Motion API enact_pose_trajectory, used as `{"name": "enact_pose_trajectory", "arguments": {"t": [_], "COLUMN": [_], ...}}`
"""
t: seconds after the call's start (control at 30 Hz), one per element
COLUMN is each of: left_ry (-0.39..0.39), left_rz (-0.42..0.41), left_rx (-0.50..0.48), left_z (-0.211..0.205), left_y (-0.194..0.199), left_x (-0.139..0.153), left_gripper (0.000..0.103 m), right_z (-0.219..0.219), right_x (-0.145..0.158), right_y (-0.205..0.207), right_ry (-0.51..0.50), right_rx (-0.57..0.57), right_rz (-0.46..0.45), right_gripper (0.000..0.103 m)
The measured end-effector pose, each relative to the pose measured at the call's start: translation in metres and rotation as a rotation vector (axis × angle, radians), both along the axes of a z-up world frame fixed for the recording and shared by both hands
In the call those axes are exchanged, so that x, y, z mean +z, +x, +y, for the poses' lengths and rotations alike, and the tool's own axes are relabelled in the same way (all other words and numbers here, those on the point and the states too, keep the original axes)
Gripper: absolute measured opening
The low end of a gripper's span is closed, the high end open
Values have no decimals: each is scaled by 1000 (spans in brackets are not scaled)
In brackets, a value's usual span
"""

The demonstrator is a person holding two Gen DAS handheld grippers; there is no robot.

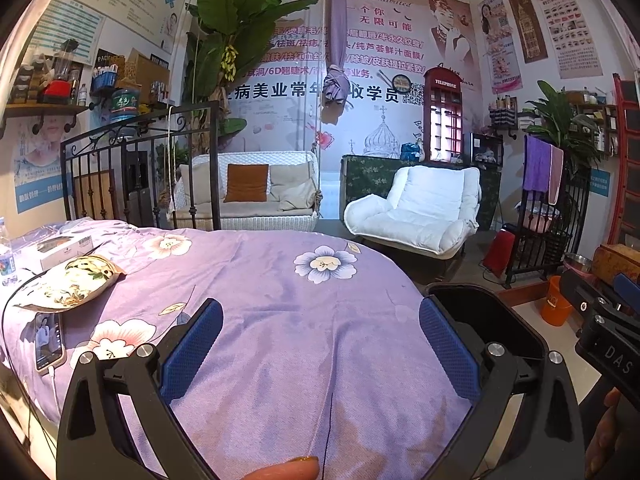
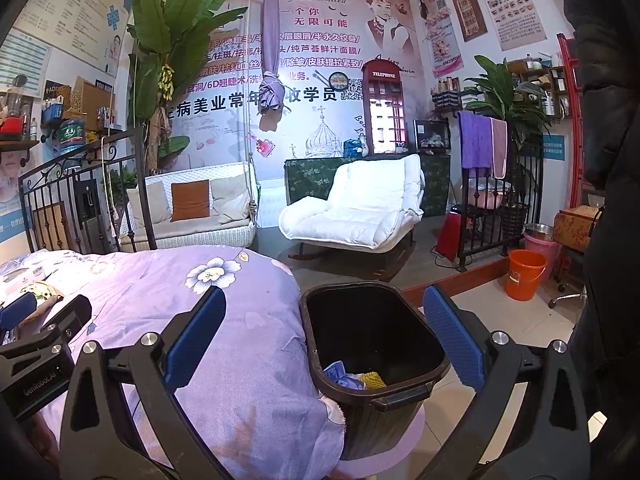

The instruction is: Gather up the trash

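A dark brown trash bin (image 2: 376, 360) stands on the floor against the bed's right edge, holding blue and yellow scraps (image 2: 354, 378). My right gripper (image 2: 324, 334) hovers open over the bin's rim and the bed edge, nothing between its blue pads (image 2: 452, 340). My left gripper (image 1: 320, 344) stands open above the purple floral bedspread (image 1: 260, 280), with the bin (image 1: 480, 316) behind its right finger. A crumpled floral wrapper (image 1: 76, 280) lies on the bed at the left, also small in the right wrist view as the wrapper (image 2: 38, 292).
A phone (image 1: 49, 340) on a white cable, a white box (image 1: 60, 252) and a water bottle (image 1: 6, 256) lie at the bed's left. An orange bucket (image 2: 524, 274), white armchair (image 2: 360, 208), swing sofa (image 1: 248, 192) and iron railing (image 1: 140, 168) surround the bed. A person's dark coat (image 2: 608, 160) fills the right.
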State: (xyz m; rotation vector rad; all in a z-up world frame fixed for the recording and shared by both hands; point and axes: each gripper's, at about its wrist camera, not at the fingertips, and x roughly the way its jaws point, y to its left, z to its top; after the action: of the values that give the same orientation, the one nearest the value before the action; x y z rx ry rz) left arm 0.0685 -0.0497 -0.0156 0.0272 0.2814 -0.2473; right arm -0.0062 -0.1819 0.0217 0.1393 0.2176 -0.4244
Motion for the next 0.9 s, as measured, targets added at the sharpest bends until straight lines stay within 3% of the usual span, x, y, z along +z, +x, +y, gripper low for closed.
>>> {"name": "enact_pose_trajectory", "arguments": {"t": [0.9], "left_ry": [2], "left_rz": [4], "left_rx": [-2], "left_z": [-4], "left_y": [0], "left_x": [-1], "left_gripper": [98], "right_z": [-6], "right_x": [-1], "right_y": [-2], "right_ry": [9], "right_rx": [2], "right_rz": [6], "right_gripper": [98]}}
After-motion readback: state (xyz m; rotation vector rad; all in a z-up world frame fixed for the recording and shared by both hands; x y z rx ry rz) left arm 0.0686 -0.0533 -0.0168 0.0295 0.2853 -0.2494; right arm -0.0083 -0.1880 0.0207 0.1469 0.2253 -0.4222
